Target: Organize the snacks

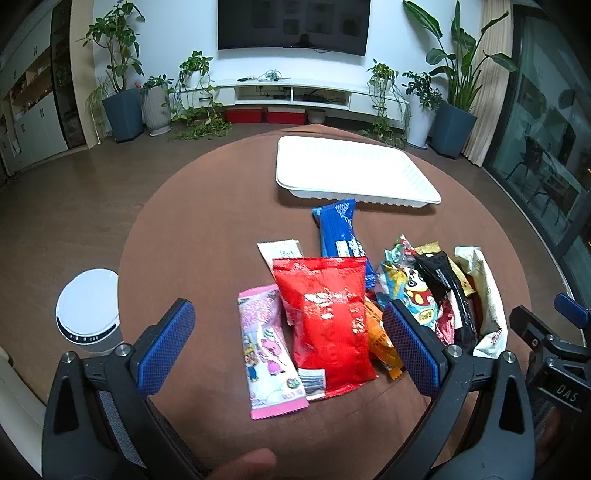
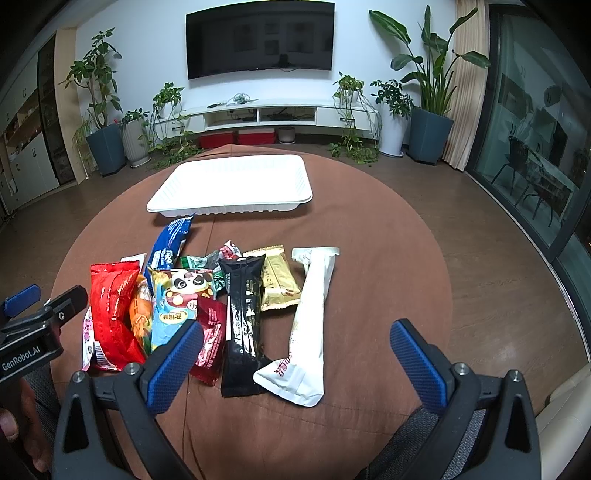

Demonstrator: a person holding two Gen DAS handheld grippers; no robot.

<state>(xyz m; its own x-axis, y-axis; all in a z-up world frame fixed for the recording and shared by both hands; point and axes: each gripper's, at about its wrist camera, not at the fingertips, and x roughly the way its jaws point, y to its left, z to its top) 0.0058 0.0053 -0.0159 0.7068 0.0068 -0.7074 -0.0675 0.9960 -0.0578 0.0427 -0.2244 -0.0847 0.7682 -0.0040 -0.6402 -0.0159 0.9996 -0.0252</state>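
Several snack packets lie in a heap on the brown round table [image 1: 207,229]. A big red bag [image 1: 327,317] lies between a pink packet [image 1: 267,347] and an orange one [image 1: 380,332]; a blue packet [image 1: 341,236] points toward the empty white tray [image 1: 354,173]. My left gripper [image 1: 288,339] hovers open above the red bag. From the right wrist I see a black packet [image 2: 242,317], a long white packet [image 2: 308,321], a gold packet [image 2: 279,282] and the tray [image 2: 232,186]. My right gripper [image 2: 297,354] hangs open over the black and white packets.
A white cylindrical bin [image 1: 90,310] stands on the floor left of the table. Beyond the table are potted plants [image 1: 118,74], a white TV console [image 1: 291,94] and a wall TV [image 1: 293,24]. Glass doors [image 2: 535,147] run along the right. A hand [image 2: 11,424] holds the left gripper.
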